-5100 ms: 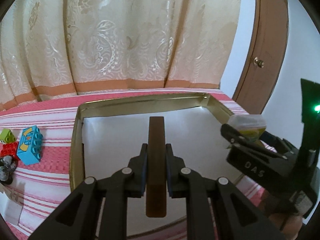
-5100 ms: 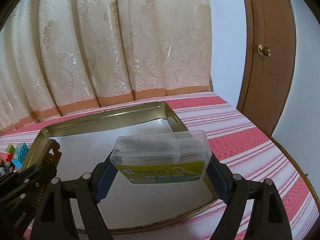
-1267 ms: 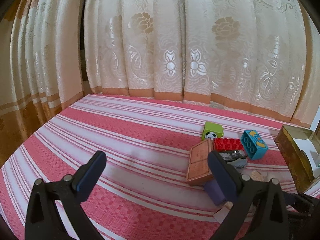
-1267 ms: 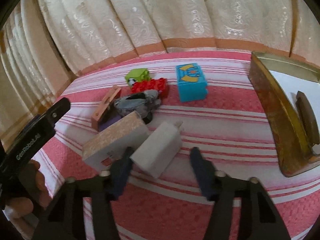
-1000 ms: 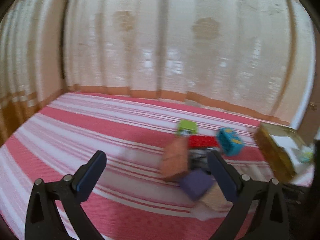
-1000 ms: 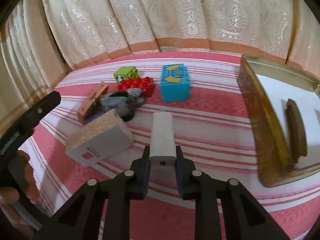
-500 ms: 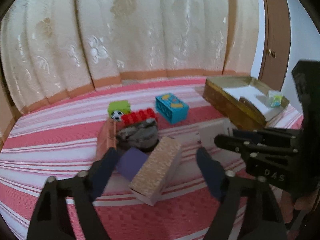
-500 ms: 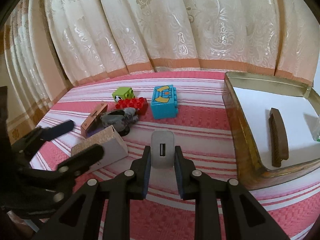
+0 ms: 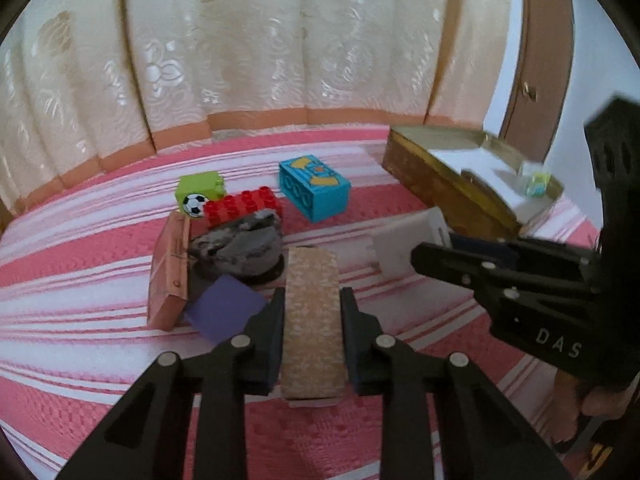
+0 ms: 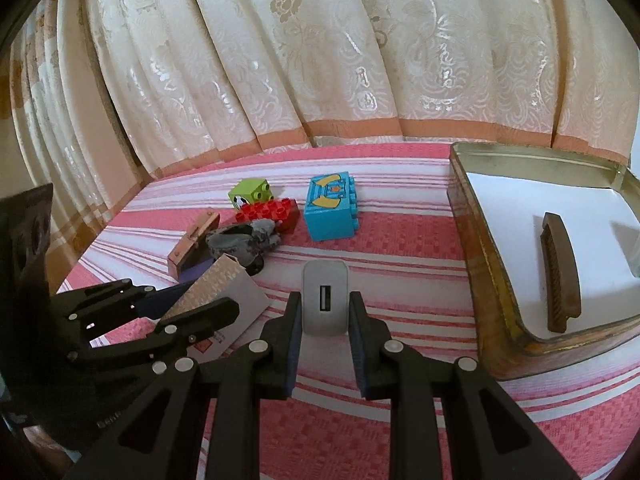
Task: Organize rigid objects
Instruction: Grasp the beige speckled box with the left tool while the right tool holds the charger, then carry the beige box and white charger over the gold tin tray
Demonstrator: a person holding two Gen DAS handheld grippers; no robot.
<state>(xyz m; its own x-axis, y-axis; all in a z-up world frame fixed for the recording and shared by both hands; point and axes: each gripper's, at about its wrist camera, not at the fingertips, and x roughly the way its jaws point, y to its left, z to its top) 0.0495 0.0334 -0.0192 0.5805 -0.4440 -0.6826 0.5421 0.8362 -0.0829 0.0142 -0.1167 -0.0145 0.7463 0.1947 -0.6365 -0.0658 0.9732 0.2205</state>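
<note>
1. Left gripper [image 9: 312,312]: I see its jaws, which have just been closing, now pressed on both sides of the speckled beige box [image 9: 312,320], which stands on edge on the pink striped cloth [image 9: 80,264].
2. Right gripper [image 10: 325,316]: clamped on the white charger [image 10: 325,298], its USB port facing me.
3. From the left camera, the purple block [image 9: 224,306] sits at nine o'clock of the beige box, just beside it, with the brown wooden box [image 9: 168,268] and grey stone [image 9: 240,244] at ten to eleven.
4. Red brick [image 9: 240,204], green cube [image 9: 200,192] and blue brick [image 9: 314,188] lie at about twelve.
5. From the right camera, the gold tin [image 10: 480,264] sits at three o'clock of the charger, holding a brown comb [image 10: 558,272].
</note>
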